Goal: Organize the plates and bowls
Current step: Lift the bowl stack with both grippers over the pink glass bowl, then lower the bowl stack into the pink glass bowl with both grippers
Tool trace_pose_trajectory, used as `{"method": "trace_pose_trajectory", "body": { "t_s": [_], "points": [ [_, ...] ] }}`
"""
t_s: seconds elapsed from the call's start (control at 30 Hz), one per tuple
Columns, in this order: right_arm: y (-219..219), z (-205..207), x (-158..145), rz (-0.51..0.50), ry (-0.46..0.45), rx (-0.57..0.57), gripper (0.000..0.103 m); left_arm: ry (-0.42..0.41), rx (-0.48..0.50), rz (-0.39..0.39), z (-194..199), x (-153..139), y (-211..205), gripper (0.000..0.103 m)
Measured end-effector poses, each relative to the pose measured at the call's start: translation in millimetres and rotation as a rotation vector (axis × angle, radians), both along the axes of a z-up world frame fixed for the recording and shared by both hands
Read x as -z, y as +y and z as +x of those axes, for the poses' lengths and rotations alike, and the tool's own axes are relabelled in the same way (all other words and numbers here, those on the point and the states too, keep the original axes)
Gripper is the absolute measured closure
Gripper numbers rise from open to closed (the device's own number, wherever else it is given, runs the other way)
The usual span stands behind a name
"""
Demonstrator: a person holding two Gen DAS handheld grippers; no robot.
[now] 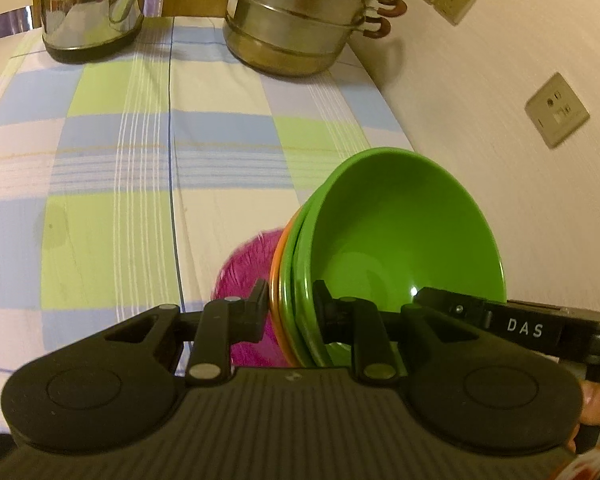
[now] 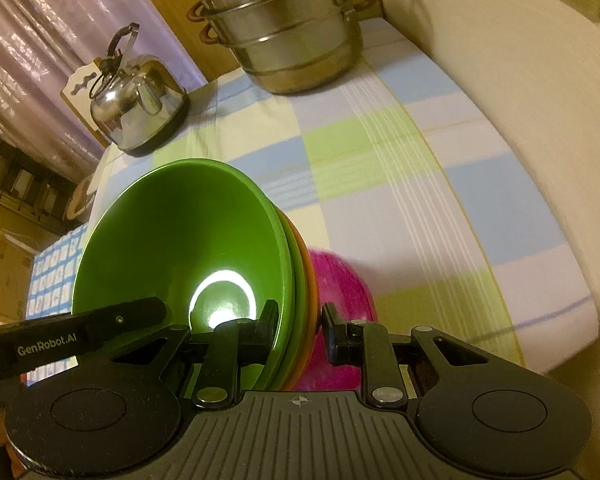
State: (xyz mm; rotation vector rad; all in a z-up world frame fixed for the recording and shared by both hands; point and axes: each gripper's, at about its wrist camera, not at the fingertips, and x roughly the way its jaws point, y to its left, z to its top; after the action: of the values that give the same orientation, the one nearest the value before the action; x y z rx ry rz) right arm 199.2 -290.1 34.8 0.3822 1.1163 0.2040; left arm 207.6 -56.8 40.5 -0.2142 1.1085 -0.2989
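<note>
The nested stack of bowls (image 1: 396,240), green inside, an orange rim next, a magenta bowl (image 1: 246,280) outermost, is tipped on edge and held above the tabletop (image 1: 140,160). It looks like smooth, glossy plastic: probably light and stiff, not fragile, but slippery, so the layered rims are the sensible hold. The left gripper (image 1: 290,304) is closed on those rims at one side, the right gripper (image 2: 300,320) closed on them at the opposite side. Beyond, on the soft checked cloth, stand a steel kettle (image 1: 92,4) and a tiered steel steamer pot (image 1: 300,20).
</note>
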Motion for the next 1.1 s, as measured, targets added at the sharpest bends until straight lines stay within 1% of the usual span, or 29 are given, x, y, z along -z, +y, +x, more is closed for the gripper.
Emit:
{"method": "trace_pose_trajectory", "body": {
  "t_s": [0.13,0.3,0.47,0.73,0.9,1.1],
  "points": [
    [-3,-19,6,0.007,0.013,0.005,0.080,0.002,0.006,0.008,-15,5,-4,0.083],
    [-5,-31,9,0.006,0.020,0.005,0.080,0.006,0.010,0.006,-28,8,-5,0.083],
    [-4,-37,6,-0.004,0.007,0.001,0.080,0.006,0.006,0.001,-38,8,-3,0.083],
    [-1,-59,2,-0.005,-0.009,0.006,0.080,-0.001,-0.007,-0.009,-63,6,1,0.083],
    [3,-80,2,-0.011,-0.015,0.001,0.080,-0.005,-0.002,0.009,-89,9,1,0.083],
    [6,-112,8,-0.024,-0.023,0.005,0.080,0.026,-0.014,0.002,-125,24,2,0.083]
  ]
}}
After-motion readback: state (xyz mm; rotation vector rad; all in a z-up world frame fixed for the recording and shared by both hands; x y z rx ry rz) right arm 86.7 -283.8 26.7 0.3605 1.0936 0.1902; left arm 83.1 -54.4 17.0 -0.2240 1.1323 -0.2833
